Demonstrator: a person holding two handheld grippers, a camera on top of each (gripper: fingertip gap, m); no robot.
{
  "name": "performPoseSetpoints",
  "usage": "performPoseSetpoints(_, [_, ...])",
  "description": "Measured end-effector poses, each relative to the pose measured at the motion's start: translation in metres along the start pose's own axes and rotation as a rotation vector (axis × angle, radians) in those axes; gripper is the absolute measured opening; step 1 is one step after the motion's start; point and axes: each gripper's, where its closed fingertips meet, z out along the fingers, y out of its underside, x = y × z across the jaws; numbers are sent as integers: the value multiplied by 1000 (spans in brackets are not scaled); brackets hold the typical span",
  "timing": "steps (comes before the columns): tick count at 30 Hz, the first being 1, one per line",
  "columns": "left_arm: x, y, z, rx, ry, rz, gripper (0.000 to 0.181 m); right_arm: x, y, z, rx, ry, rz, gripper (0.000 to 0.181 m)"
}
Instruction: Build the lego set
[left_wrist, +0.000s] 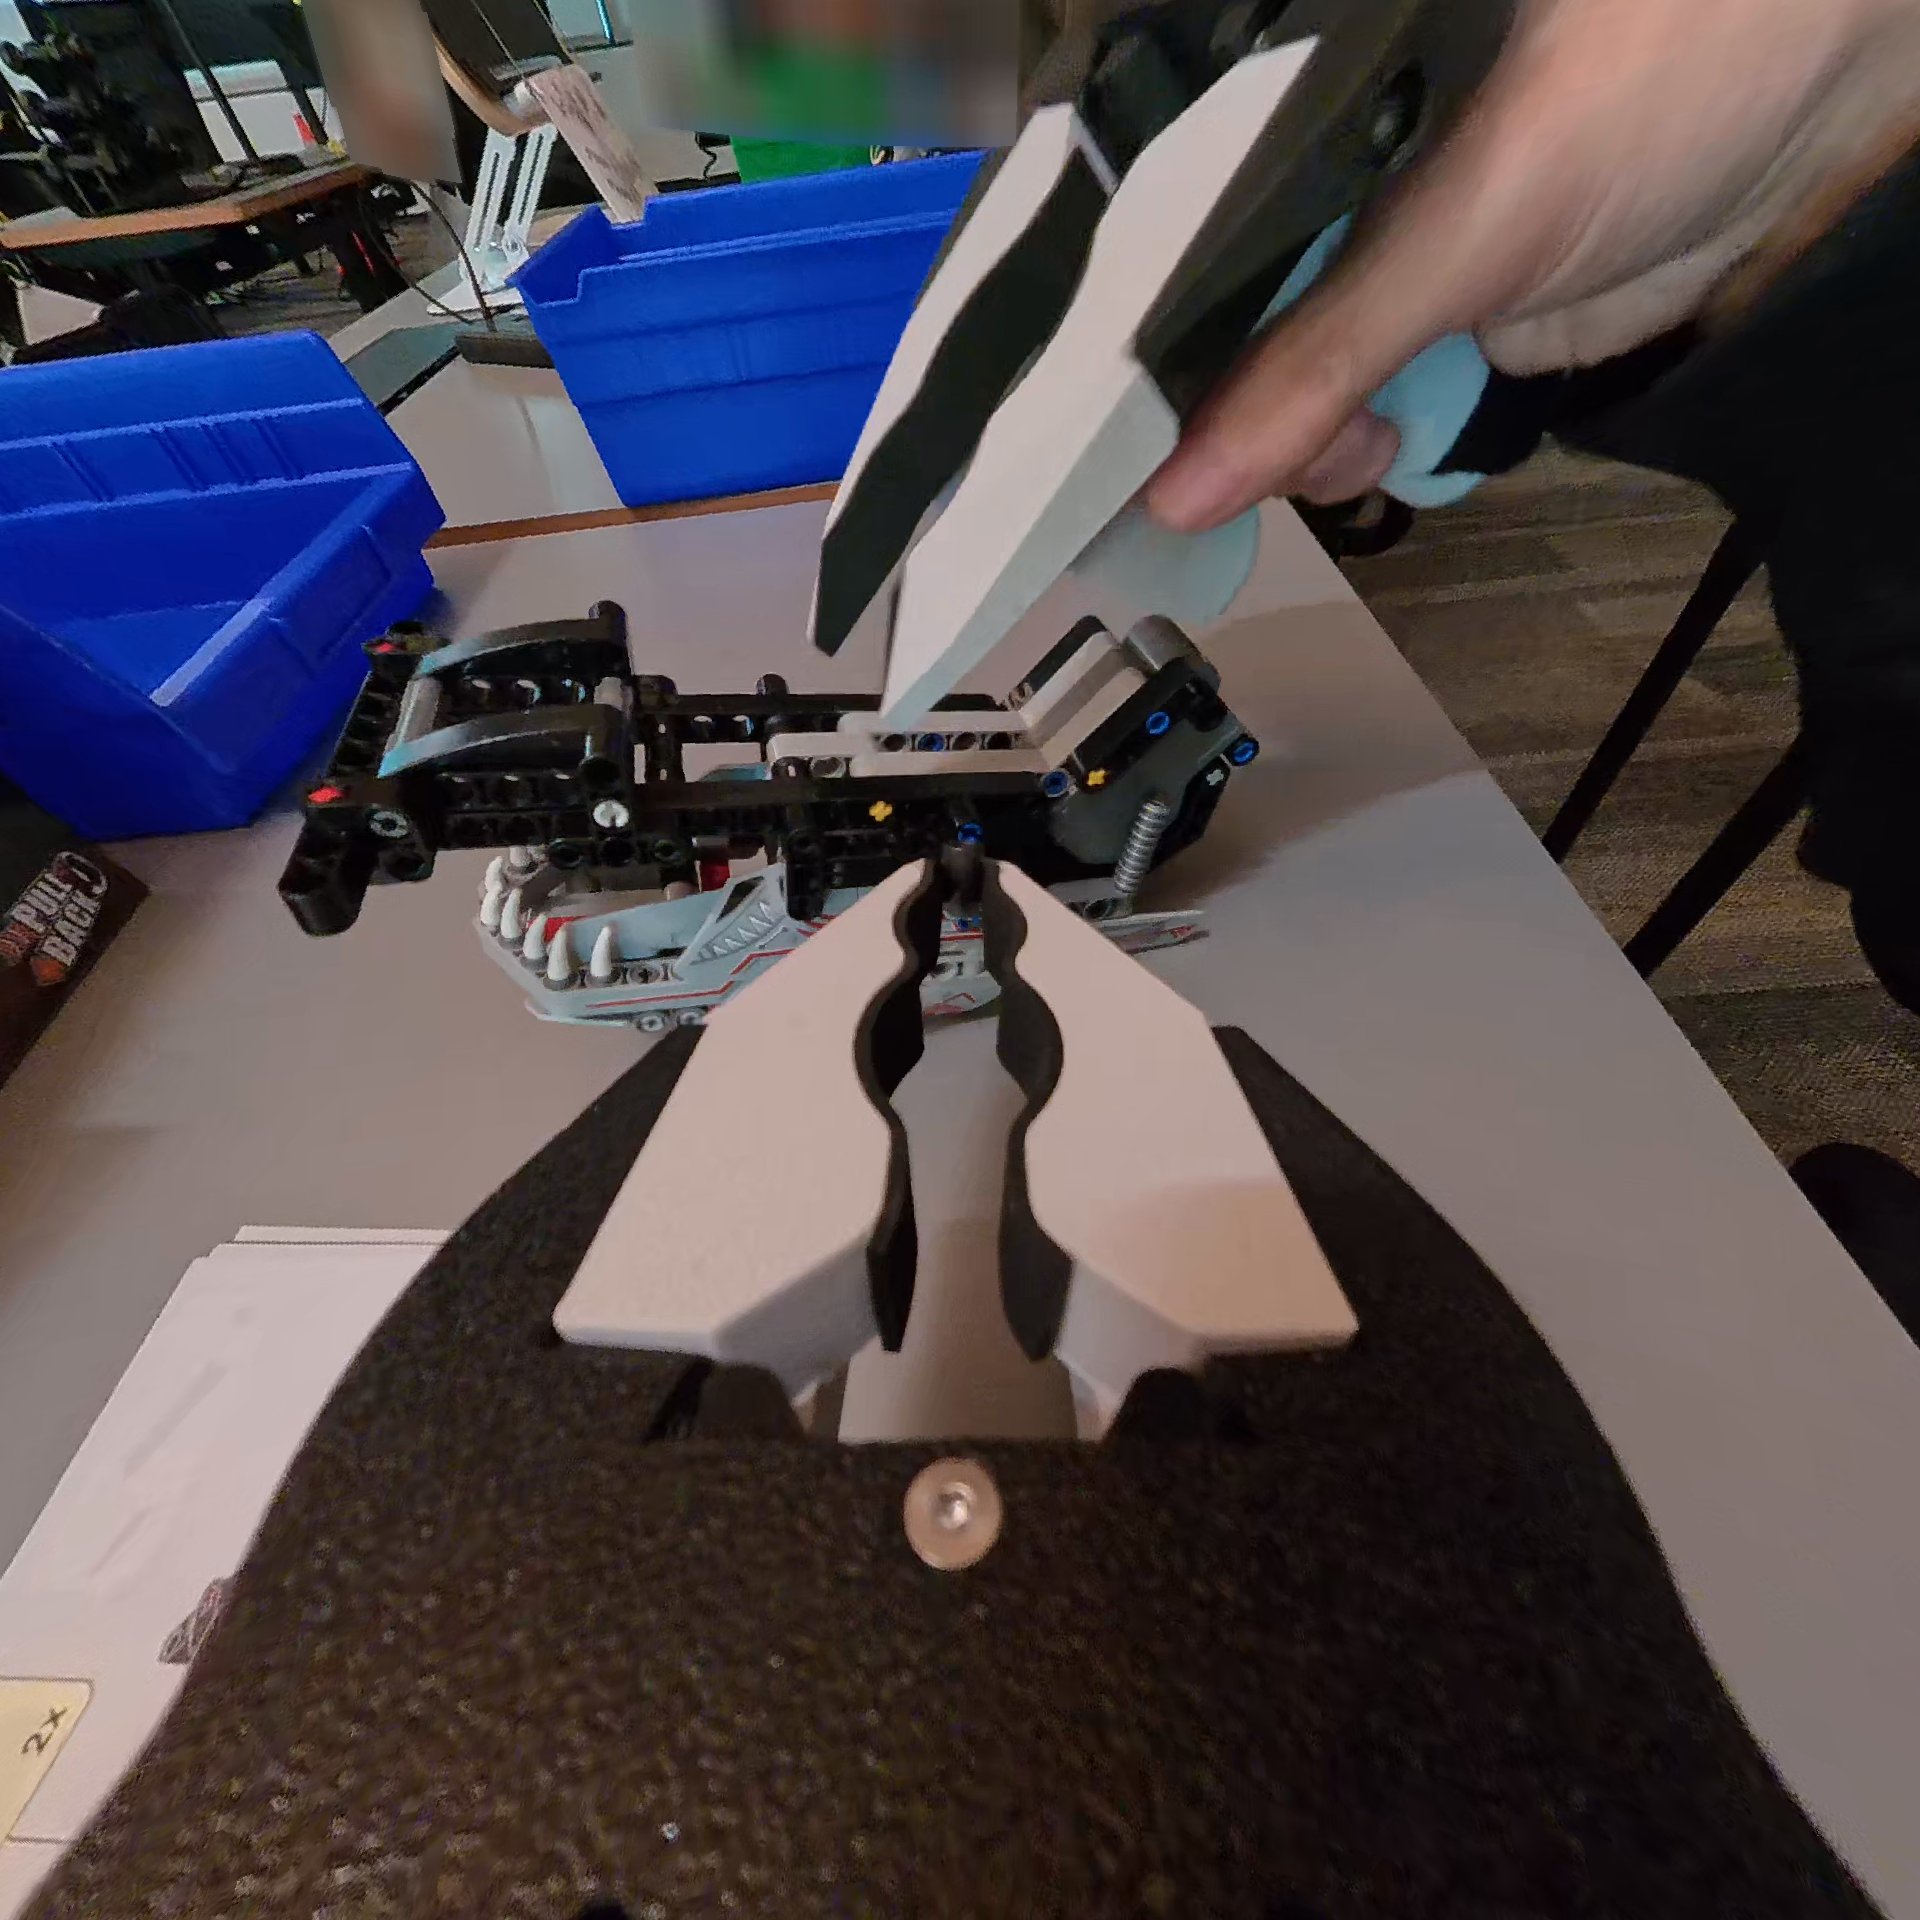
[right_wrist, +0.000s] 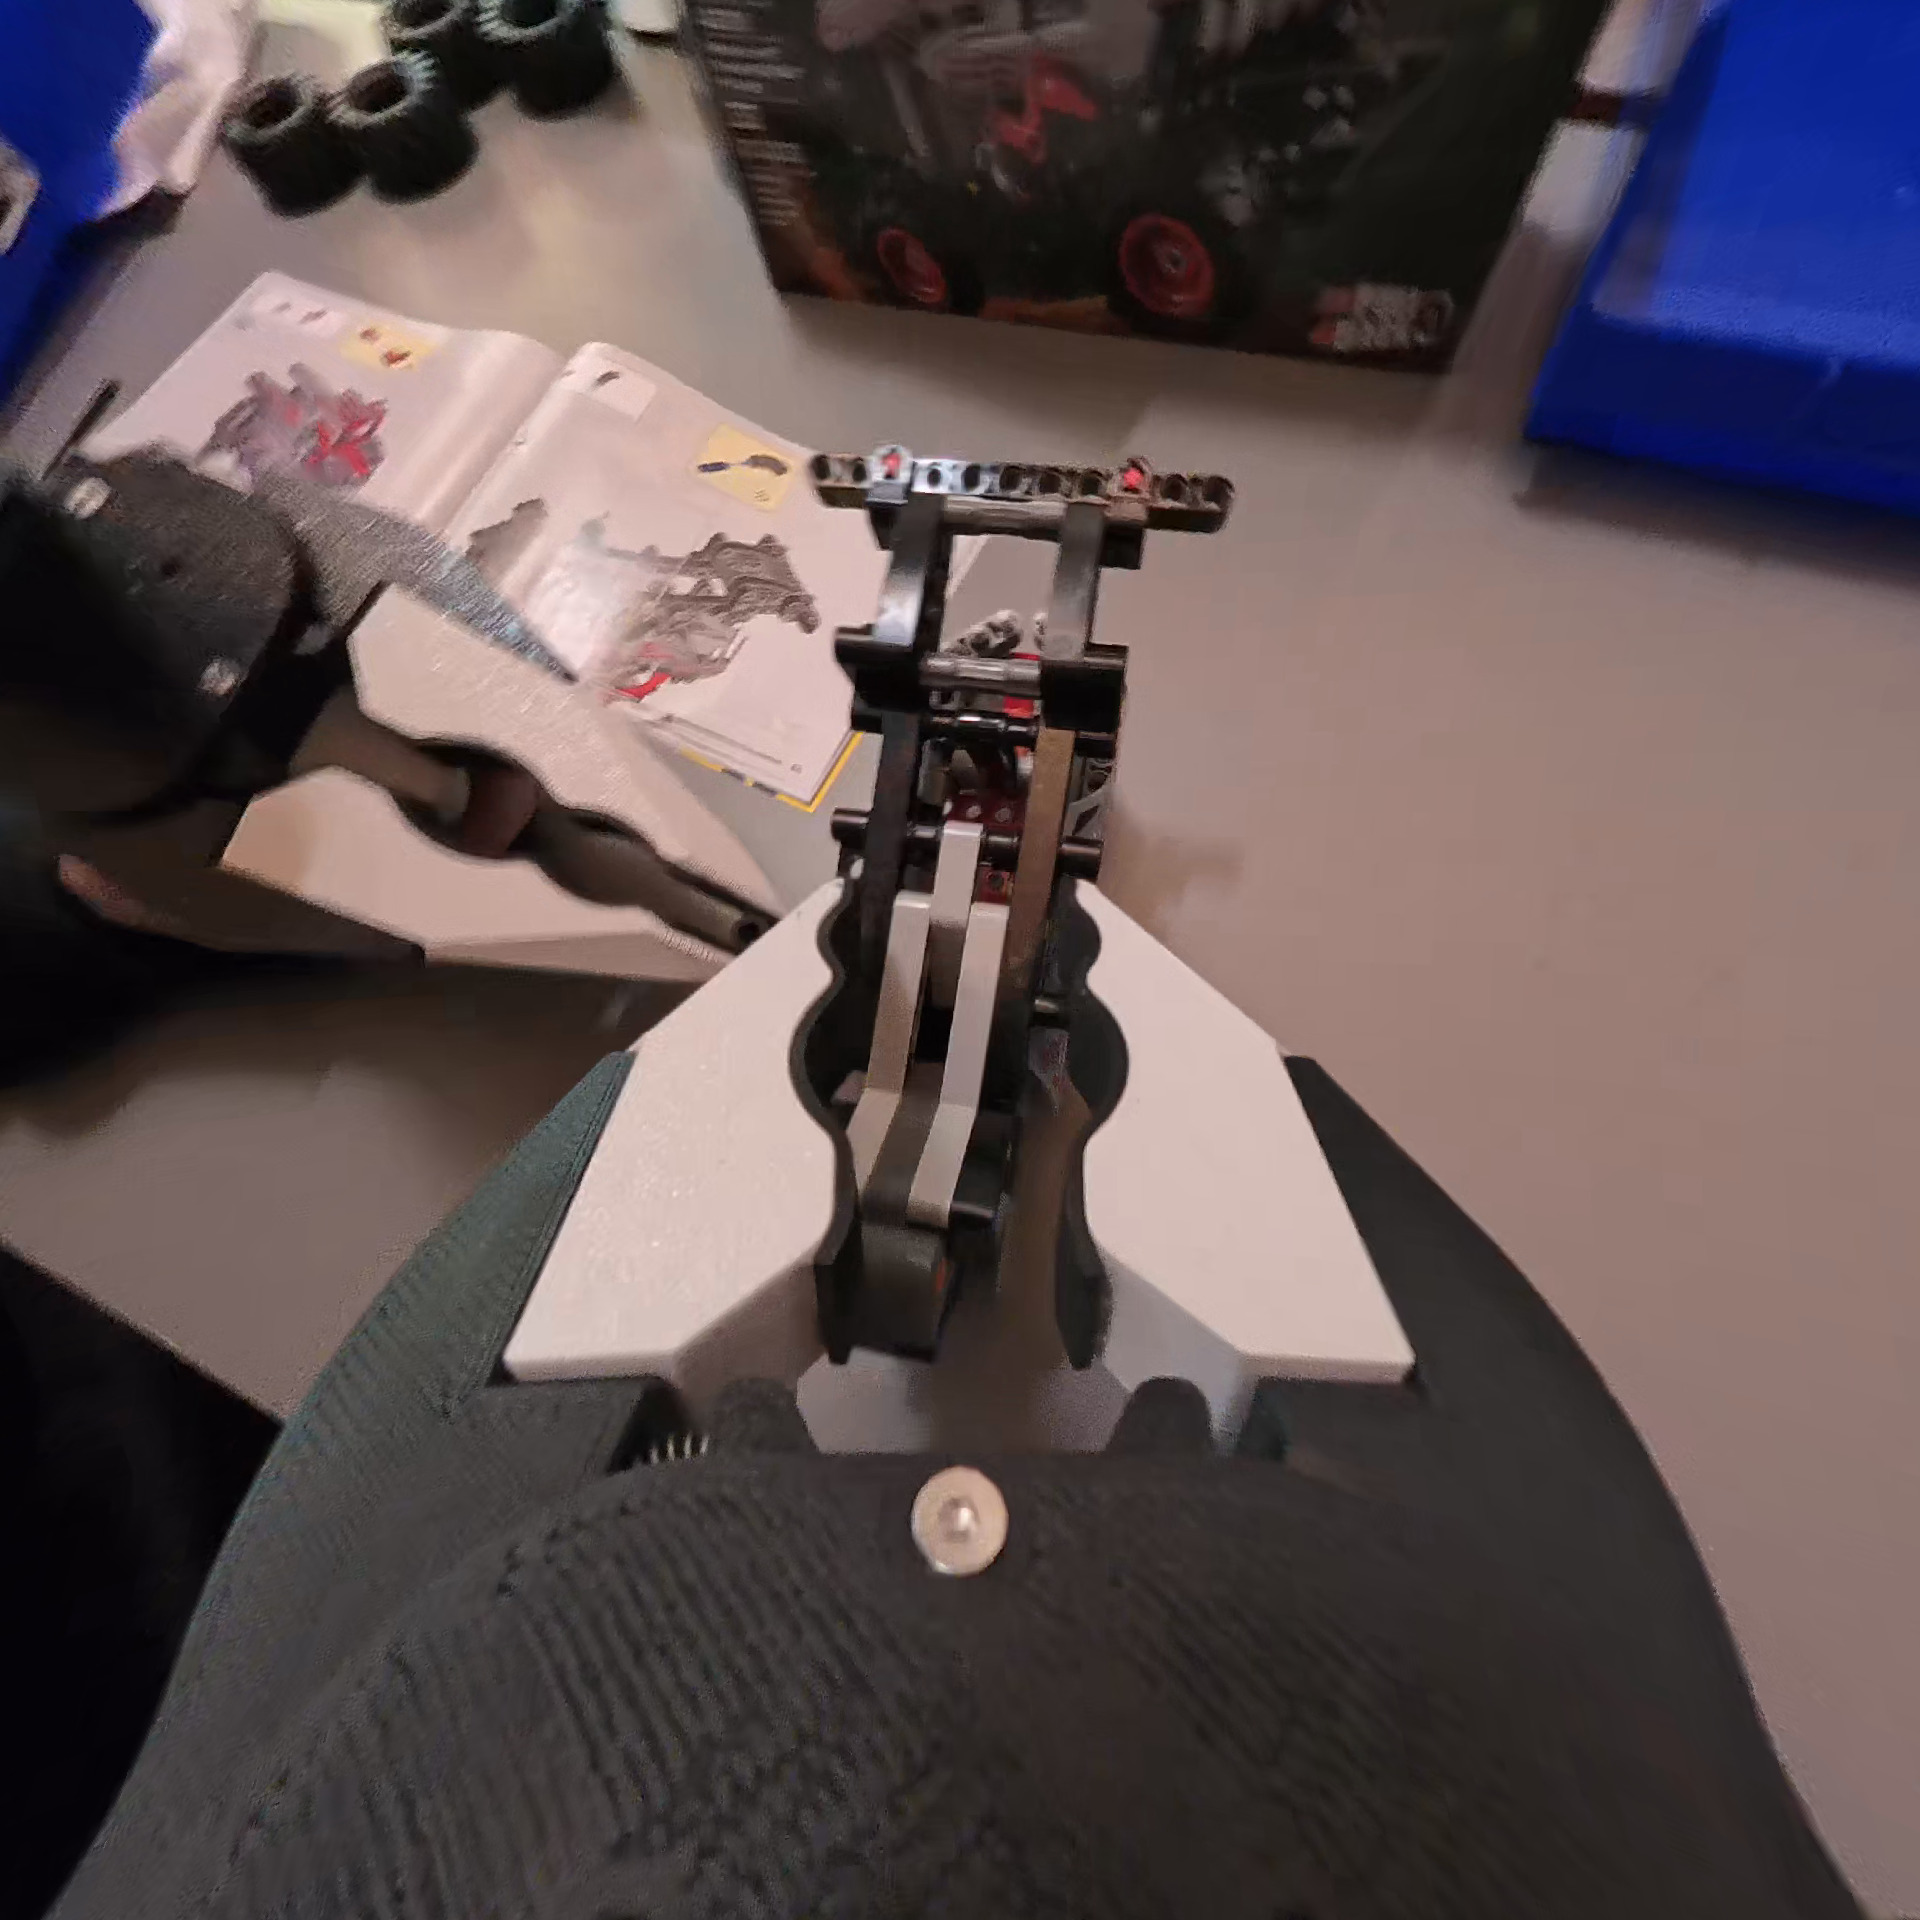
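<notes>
The Lego model (left_wrist: 623, 769), a long black and grey chassis with white teeth and a spring, lies on the grey table (left_wrist: 1351, 1143). My left gripper (left_wrist: 961, 883) is shut on a small dark pin (left_wrist: 961, 862) and holds it against the model's near side. My right gripper (left_wrist: 868, 675) comes down from the upper right with its fingers on the model's top frame. In the right wrist view, my right gripper (right_wrist: 971, 914) straddles and grips the model (right_wrist: 987, 665). The left gripper (right_wrist: 748, 925) comes in there from the left.
Two blue bins (left_wrist: 187, 582) (left_wrist: 748, 343) stand behind the model. An open instruction booklet (right_wrist: 623, 520), the set's box (right_wrist: 1122, 156), several black tyres (right_wrist: 353, 125) and another blue bin (right_wrist: 1766, 260) lie beyond. The table edge (left_wrist: 1507, 779) runs on the right. Spacing between my two grippers at the tips: around 5 centimetres.
</notes>
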Motion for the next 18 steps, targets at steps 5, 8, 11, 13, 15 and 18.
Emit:
performPoseSetpoints(5, [-4, -1, 0, 6, -1, -16, 5, -2, 5, -13, -48, -30, -89, 59])
performPoseSetpoints(8, [-2, -1, 2, 2, 2, -12, 5, -6, 25, -6, -179, -14, -117, 61])
performPoseSetpoints(11, [-1, 2, 5, -21, -11, 14, 5, 2, 43, 1, -294, 62, -142, 57])
performPoseSetpoints(13, [-2, 1, 5, -15, -21, 26, 5, 8, 44, 4, -296, 112, -185, 45])
performPoseSetpoints(15, [-3, 0, 3, -7, -25, 17, 5, 5, 40, 5, -254, 86, -153, 45])
performPoseSetpoints(18, [-4, 0, 1, -1, -18, -5, 5, 1, 33, 5, -181, 47, -104, 44])
